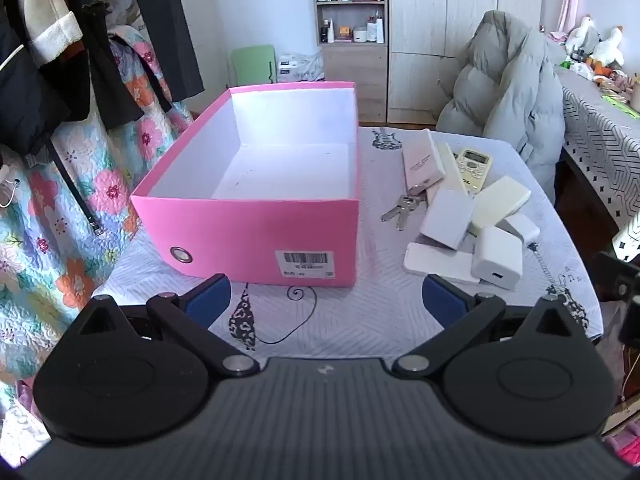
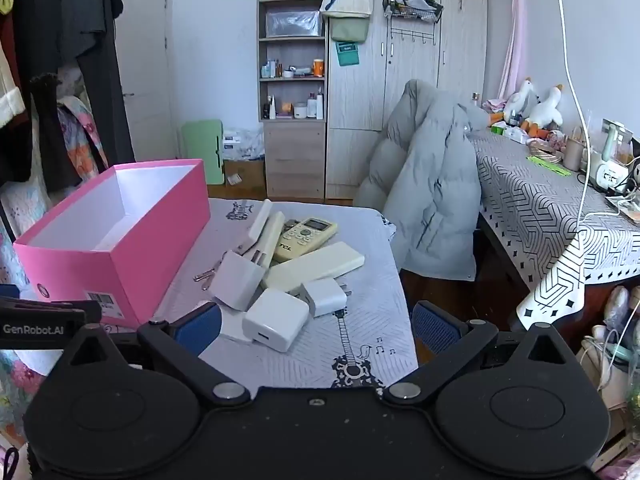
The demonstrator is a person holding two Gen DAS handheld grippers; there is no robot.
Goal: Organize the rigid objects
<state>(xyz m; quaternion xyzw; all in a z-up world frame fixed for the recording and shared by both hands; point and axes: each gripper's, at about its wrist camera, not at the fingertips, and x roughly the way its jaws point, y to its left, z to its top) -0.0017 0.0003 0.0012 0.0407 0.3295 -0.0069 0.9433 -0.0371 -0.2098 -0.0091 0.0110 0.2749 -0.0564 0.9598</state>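
The pink box (image 1: 256,216), smooth cardboard with a white inside, sits empty on the quilted table (image 1: 352,320). Right of the box lies a heap of hard plastic pieces: a cream remote (image 2: 305,238), a pale slab (image 2: 316,266), blocky white chargers (image 2: 276,319), and small metal keys (image 1: 402,208). The nearest charger lies just ahead of the right gripper (image 2: 316,332), toward its left finger, so that hand seems better placed. The left gripper (image 1: 326,300) faces the box. Both jaws stand wide, holding nothing.
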